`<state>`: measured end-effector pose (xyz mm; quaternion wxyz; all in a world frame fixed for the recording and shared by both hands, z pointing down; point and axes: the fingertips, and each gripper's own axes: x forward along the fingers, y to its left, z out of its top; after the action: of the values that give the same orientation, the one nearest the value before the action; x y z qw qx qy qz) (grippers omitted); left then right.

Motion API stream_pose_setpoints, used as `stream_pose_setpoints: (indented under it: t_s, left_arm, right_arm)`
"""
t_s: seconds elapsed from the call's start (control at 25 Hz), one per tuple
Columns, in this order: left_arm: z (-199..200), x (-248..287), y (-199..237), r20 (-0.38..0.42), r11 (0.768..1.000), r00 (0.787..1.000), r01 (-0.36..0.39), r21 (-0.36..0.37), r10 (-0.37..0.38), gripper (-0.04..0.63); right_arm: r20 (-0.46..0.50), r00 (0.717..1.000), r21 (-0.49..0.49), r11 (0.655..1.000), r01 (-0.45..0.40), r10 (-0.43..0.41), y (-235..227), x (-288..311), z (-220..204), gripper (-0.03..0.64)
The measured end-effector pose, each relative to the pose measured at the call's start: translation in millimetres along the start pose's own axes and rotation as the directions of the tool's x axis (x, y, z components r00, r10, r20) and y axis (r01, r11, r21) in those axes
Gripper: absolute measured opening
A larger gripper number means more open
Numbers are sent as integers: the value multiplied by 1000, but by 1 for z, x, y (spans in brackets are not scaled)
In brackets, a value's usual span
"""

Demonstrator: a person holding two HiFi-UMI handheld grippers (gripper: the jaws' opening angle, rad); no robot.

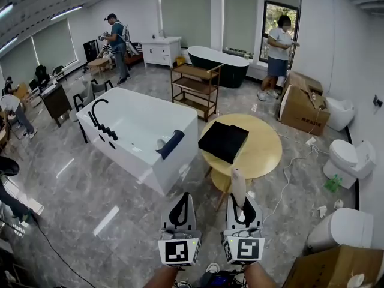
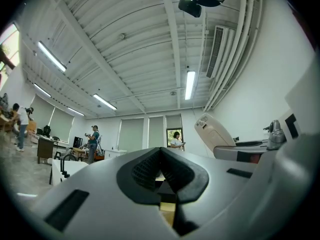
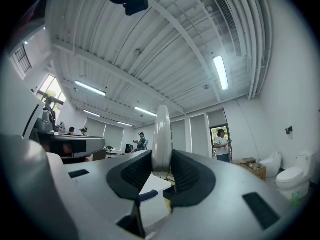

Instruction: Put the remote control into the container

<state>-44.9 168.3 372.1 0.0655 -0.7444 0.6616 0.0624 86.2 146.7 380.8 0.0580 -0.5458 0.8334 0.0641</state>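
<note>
We see our left gripper filling the lower frame, its black ribbed fingers meeting at the tips with nothing between them. To the right, a white oblong remote control slants upward from the right gripper. Beyond, a person in a teal shirt stands near a white bathtub. Another person in a white top stands by a dark window, under long white ceiling strip lights.

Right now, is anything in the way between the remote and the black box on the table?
Nothing visible is. The right hand-held gripper holds the remote control upright, short of the round table. The black container lies on it ahead, with only bare tabletop and floor between.
</note>
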Motion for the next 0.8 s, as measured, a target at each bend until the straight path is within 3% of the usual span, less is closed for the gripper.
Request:
stream_pose_setpoints:
  t_s: [0.36,0.48,0.8]
  left_arm:
    - [-1,57,-53,11,999,999,42,-31,-42,15]
    - [-3,71,-66,19,998,999,52,-40,-51,15]
    - [-7,92,-78,14,998,998,56,-38,-55,15]
  right_arm:
    - [18,1000,-25,999,21,-20,-67,16,3,130]
    - [24,999,6,999,39,-39,-85,19,-1,130]
    - [23,999,5,999,43,-43,-110,32,-3,130]
